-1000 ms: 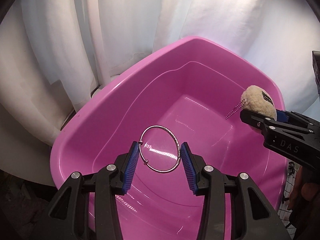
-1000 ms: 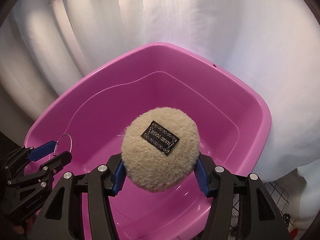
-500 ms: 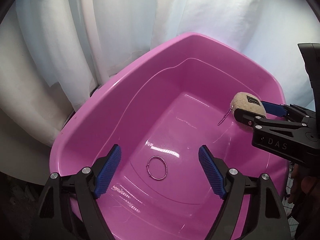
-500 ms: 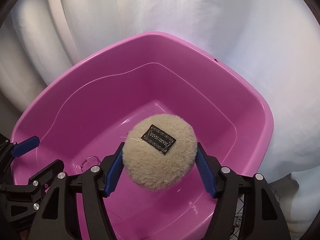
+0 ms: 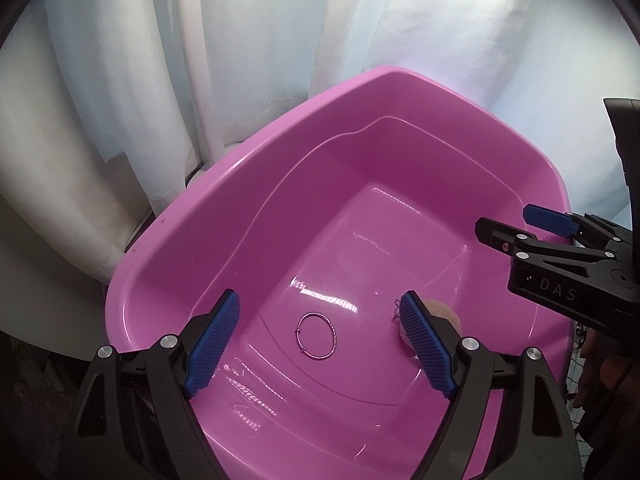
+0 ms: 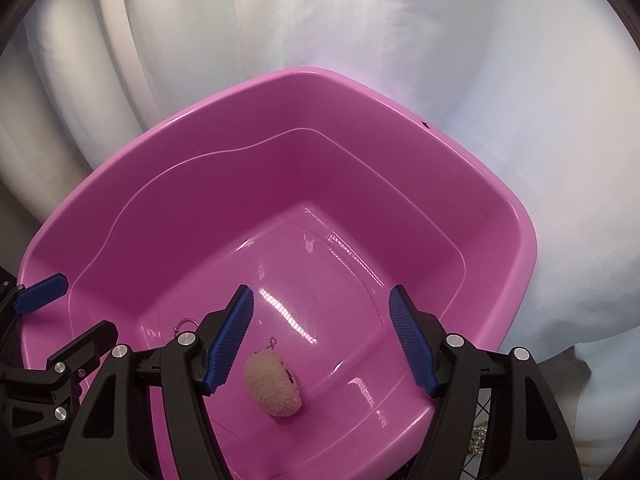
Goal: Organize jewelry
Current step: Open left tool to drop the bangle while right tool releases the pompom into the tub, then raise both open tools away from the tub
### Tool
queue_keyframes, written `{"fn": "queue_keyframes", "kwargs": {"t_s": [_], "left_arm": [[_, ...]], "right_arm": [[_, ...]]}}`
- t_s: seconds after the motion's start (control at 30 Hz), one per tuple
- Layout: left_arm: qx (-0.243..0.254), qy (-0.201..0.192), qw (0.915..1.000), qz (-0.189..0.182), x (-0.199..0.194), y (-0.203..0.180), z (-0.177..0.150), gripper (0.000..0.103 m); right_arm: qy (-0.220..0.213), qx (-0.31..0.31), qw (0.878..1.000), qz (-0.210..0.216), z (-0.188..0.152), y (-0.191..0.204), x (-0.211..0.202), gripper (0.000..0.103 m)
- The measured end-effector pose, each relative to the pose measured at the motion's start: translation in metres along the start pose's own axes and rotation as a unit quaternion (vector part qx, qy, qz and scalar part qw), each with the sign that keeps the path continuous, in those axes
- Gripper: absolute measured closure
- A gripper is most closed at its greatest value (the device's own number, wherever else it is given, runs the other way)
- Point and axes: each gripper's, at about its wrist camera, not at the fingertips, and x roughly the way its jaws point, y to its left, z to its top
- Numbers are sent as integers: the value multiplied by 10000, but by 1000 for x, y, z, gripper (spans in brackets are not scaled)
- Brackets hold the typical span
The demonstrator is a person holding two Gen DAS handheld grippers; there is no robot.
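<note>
Both drops are done: left tongs [image 5: 320, 344] and right tongs [image 6: 322, 344] now gape wide and empty; bangle [image 5: 317, 335] and plush keychain [image 6: 274, 385] have landed on the pink tub [image 6: 516, 240] floor, near its front edge.

Carrier: pink plastic tub [image 5: 208, 216] before you | On its floor: thin metal bangle [image 5: 317, 335] flat near the middle; fluffy beige pom-pom [image 6: 273, 384] with short bead chain, apart.

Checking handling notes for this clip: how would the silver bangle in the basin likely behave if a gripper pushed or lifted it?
The bangle looks like thin rigid wire, so probably stiff and light. Lying flat on the glossy basin floor, it would likely slide when pushed. Its thinness may make pinching fiddly.
</note>
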Motion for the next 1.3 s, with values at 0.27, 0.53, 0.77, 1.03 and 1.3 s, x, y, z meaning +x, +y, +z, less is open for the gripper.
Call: {"fn": "queue_keyframes", "kwargs": {"t_s": [0.27, 0.53, 0.77, 1.03, 1.3], "left_arm": [[-65, -56, 10000, 13, -7, 1, -2, 22], [-88, -139, 9999, 46, -17, 2, -8, 22], [-104, -234, 9997, 58, -28, 7, -13, 22], [-93, -304, 9995, 12, -43, 8, -24, 22], [-41, -438, 9989, -174, -59, 10, -36, 21]], "right_arm": [[-71, -19, 10000, -35, 4, -13, -10, 36], [-171, 9, 9998, -27, -7, -7, -19, 36], [-252, 52, 9997, 2, -15, -3, -26, 36], [-325, 88, 9994, -36, -28, 0, -40, 36], [-454, 415, 9981, 28, -62, 0, -62, 36]]}}
